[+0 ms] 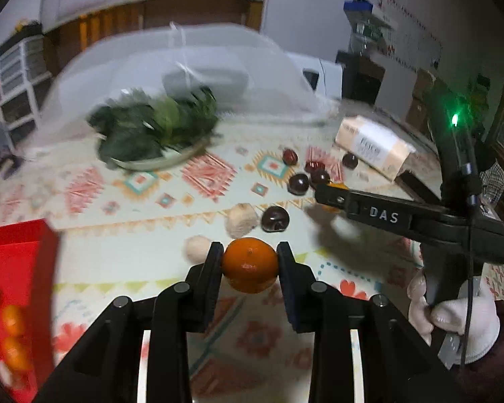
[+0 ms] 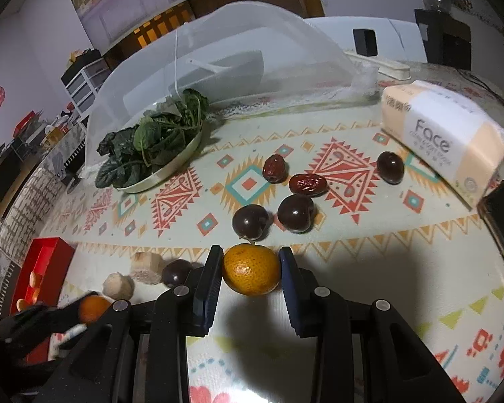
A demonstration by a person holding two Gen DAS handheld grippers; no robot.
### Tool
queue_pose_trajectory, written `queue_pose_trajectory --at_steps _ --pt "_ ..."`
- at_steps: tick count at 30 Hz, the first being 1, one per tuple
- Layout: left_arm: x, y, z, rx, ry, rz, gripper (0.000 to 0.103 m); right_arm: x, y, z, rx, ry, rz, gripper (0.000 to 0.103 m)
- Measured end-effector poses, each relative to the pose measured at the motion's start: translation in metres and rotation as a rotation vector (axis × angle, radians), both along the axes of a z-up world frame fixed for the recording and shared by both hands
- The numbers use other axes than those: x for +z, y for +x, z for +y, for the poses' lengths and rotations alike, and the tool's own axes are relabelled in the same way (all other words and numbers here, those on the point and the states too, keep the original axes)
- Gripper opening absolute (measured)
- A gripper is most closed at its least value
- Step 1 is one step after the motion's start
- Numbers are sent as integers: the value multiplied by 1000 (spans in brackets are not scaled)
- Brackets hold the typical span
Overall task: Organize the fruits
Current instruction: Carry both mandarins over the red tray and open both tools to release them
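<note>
The tabletop [image 2: 403,268], spread with a patterned cloth, fills both views; its curved right edge runs close past a pack of Face tissues [image 2: 443,137], and its near right stretch lies bare and open. At the back a white mesh food cover [image 2: 252,43] arches over much of the far side, and just in front of it sits a plate of leafy greens [image 2: 151,147]. At the left edge stands a red box [image 1: 13,268] with small orange and pale pieces inside, blurred in the left wrist view. Across the middle lie dark round fruits [image 2: 250,222] and two wrinkled red dates [image 2: 307,184], near one another but mostly apart, with clear cloth between them and the greens. Two pale lumps [image 2: 119,285] lie close to the box side, one beside another dark fruit. The left tongs [image 1: 250,262] are clamped on an orange mandarin [image 1: 250,265], pads pressing both its sides, held above the cloth with the red box just off to the left. The right tongs [image 2: 251,270] are clamped on a second mandarin [image 2: 251,268], its shadow falling on the bare cloth beneath, just in front of the nearest dark fruit. A white-gloved hand [image 1: 453,315] grips the right tool's handle.
</note>
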State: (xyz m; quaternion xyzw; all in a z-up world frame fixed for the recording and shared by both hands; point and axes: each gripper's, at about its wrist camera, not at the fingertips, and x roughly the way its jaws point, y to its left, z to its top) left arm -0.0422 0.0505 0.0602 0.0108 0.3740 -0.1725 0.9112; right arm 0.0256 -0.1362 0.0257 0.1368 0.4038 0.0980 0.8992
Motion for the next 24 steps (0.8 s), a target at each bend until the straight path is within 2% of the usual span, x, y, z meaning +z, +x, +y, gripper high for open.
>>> queue_pose_trajectory --at_steps 5,9,15,20,24 --pt "22 -36 54 98 -62 -24 32 25 -30 17 34 -2 -32 36" --pt "32 -63 119 248 -89 -47 31 49 -50 54 111 -7 -65 36" --pt "30 -89 209 489 -58 -63 32 62 -71 152 311 -12 -77 36" --pt "18 -96 262 611 -27 -45 32 52 -82 243 472 -33 -58 36" --pt "7 -95 293 676 -22 -21 32 43 -84 298 552 -55 -45 36"
